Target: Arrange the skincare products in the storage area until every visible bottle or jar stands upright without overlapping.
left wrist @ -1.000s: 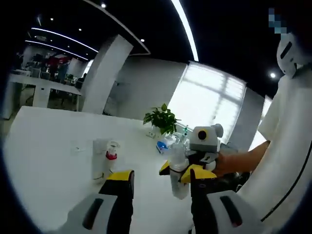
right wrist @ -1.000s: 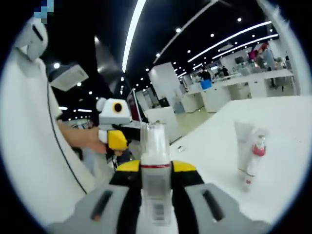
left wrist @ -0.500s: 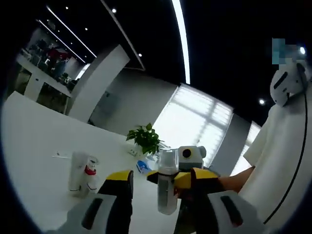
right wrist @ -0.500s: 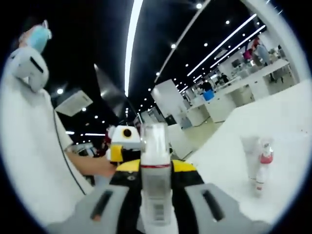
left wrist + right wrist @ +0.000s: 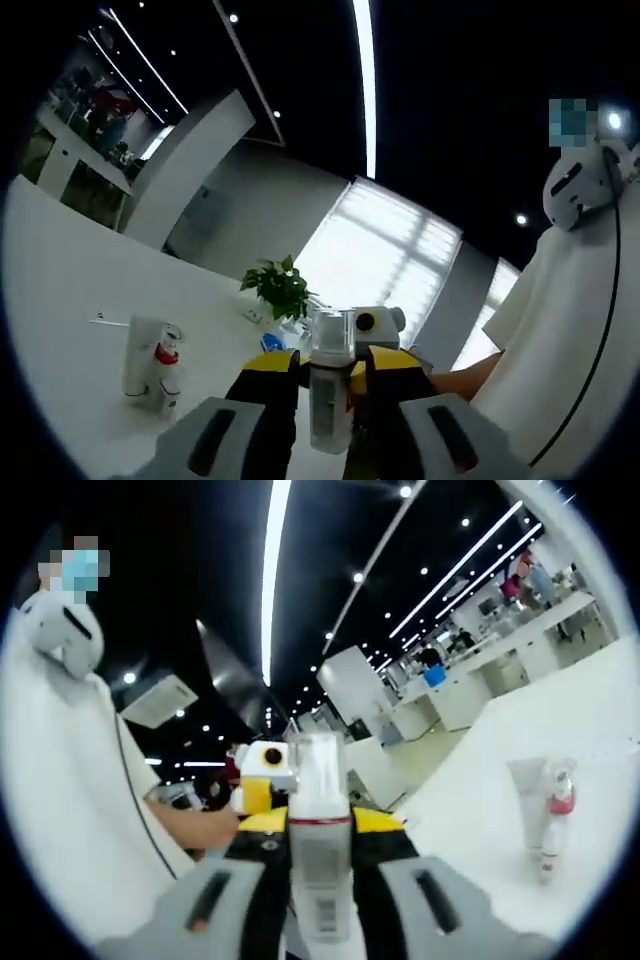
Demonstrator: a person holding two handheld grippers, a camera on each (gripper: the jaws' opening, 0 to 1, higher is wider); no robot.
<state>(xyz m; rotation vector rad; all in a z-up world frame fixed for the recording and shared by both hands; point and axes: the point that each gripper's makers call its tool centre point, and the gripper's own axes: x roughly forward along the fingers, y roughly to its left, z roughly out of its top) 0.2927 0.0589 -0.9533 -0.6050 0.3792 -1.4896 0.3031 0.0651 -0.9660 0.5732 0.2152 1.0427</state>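
Note:
A clear spray bottle point(image 5: 318, 840) with a red band stands up between the jaws of my right gripper point(image 5: 318, 825), which is shut on it. In the left gripper view the same bottle point(image 5: 330, 385) sits between the yellow jaws of my left gripper point(image 5: 330, 372), which lie close against its sides. The left gripper point(image 5: 262, 780) faces me just left of the bottle's cap in the right gripper view. A white tube point(image 5: 140, 355) and a small red-collared bottle point(image 5: 165, 365) stand together on the white table point(image 5: 60, 280); they also show as the tube point(image 5: 528, 800) and small bottle point(image 5: 556, 815).
A potted plant point(image 5: 278, 290) and a blue item point(image 5: 270, 343) sit at the table's far side. A person in white point(image 5: 570, 330) stands close on the right, a hand point(image 5: 195, 830) on the left gripper. More tables point(image 5: 470, 685) lie beyond.
My left gripper's jaws have narrowed from wide apart to close around the bottle. Both views have tilted upward, and the held bottle has moved to the middle of the left gripper view.

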